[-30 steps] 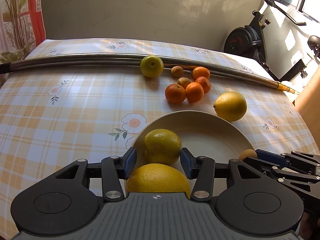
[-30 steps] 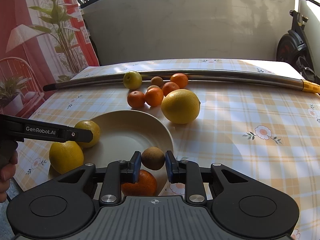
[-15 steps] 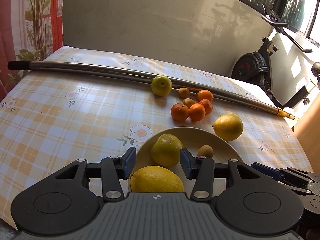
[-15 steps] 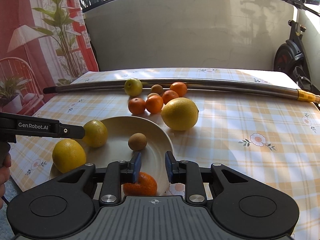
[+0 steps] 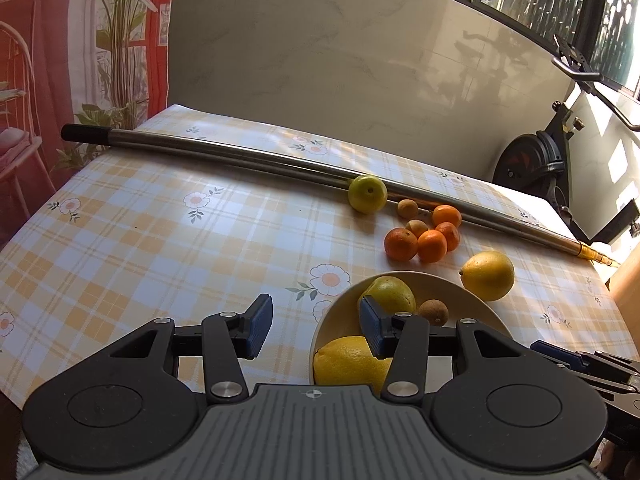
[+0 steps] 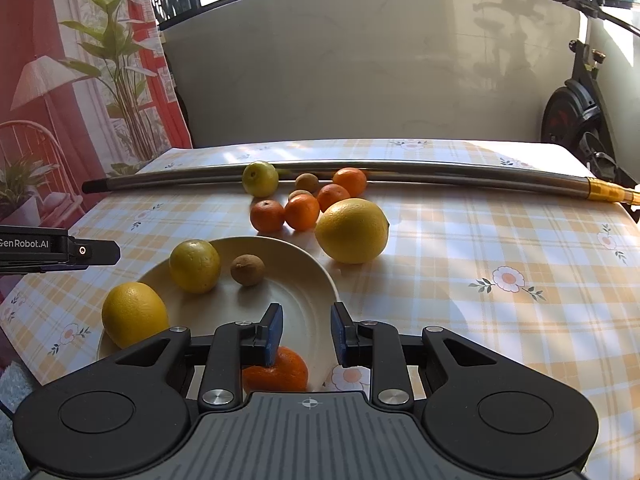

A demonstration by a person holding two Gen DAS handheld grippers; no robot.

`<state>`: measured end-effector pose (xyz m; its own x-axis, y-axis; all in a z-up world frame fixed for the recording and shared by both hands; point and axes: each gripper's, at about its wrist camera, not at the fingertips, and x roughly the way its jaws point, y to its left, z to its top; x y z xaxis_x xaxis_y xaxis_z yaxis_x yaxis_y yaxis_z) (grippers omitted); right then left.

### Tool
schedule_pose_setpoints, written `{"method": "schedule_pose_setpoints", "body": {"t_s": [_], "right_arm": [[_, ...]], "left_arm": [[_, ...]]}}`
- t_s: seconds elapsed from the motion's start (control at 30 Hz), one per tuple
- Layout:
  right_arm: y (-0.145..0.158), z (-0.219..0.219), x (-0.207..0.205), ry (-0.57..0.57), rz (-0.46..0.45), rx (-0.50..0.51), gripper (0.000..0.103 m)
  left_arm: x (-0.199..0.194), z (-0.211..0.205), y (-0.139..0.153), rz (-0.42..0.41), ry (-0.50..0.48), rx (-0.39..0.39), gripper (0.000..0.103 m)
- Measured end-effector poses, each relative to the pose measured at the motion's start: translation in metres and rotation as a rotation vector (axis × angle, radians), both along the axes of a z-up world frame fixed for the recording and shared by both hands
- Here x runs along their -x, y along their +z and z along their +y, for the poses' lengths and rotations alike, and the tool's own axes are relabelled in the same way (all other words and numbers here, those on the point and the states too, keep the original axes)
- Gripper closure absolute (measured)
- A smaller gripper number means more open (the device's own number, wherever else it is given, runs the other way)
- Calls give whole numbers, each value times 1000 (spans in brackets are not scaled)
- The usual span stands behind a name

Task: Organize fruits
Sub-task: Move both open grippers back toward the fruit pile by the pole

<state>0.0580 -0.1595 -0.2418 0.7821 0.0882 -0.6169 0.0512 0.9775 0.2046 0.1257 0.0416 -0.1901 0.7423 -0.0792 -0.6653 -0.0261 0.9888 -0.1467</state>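
Kiwi (image 6: 247, 269) now released onto plate (image 6: 308, 280) | right claw (image 6: 307, 332) nearly together, empty; left claw (image 5: 316, 328) apart, empty | you should approach the big lemon (image 6: 352, 231) squarely, near bench centre.

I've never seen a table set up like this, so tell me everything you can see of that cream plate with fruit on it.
The plate is round, shallow and cream, looking like ceramic or melamine. It sits flat on the checked flowered tablecloth. On it lie two yellow citrus fruits, a small brown fruit and an orange mandarin at the near edge. Neither gripper touches it.
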Motion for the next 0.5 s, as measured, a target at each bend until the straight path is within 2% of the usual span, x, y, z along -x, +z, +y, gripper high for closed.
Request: {"method": "schedule_pose_setpoints", "body": {"t_s": [0.2, 0.5], "right_arm": [[-1, -1, 0, -4, 1, -5, 79], [-2, -1, 1, -7, 0, -8, 79]], "left_arm": [[7, -3, -3, -6, -2, -30, 52], [9, -5, -5, 1, -3, -34, 52]]}}
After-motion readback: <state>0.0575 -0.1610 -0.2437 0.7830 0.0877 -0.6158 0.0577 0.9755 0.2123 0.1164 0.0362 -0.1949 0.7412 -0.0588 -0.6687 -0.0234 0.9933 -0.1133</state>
